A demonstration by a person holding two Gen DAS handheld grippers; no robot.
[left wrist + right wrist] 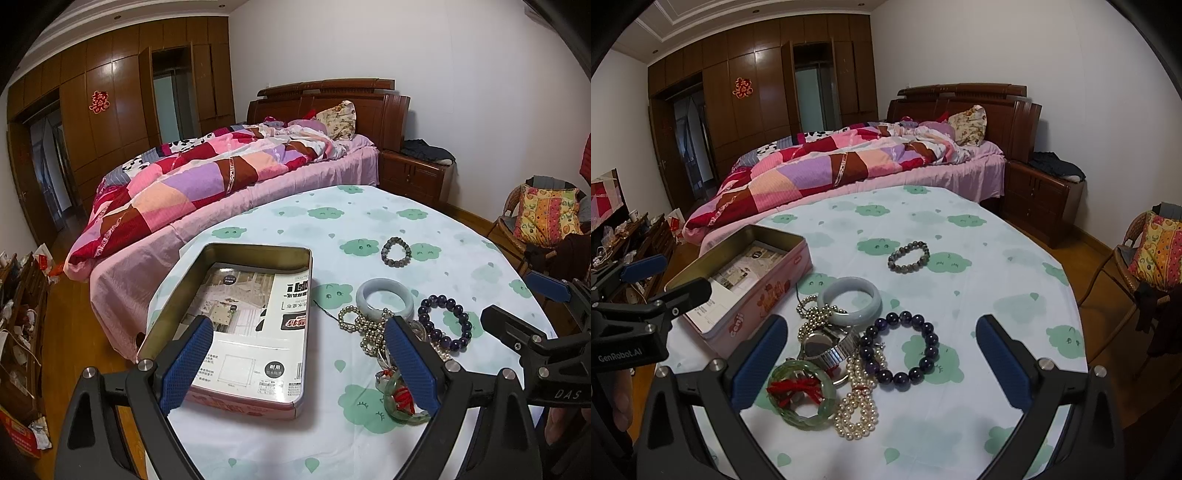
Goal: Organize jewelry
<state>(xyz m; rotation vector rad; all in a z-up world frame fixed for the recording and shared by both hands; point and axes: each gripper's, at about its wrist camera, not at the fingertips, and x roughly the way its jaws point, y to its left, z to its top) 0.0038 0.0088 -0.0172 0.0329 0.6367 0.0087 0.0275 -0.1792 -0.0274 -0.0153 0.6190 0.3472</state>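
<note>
The left gripper [299,360] is spread wide and holds nothing, hovering above the counter [369,218] with the open tin box [236,325] between and just ahead of its fingers. The right gripper [882,354], also wide and empty, frames the jewelry heap: a green bangle [801,393] with red thread by its left finger, a pearl strand [857,410] and a watch [822,347] between, a dark purple bead bracelet [899,349] and a pale jade bangle [849,301] just ahead. A grey bead bracelet [908,256] lies apart, farther ahead.
</note>
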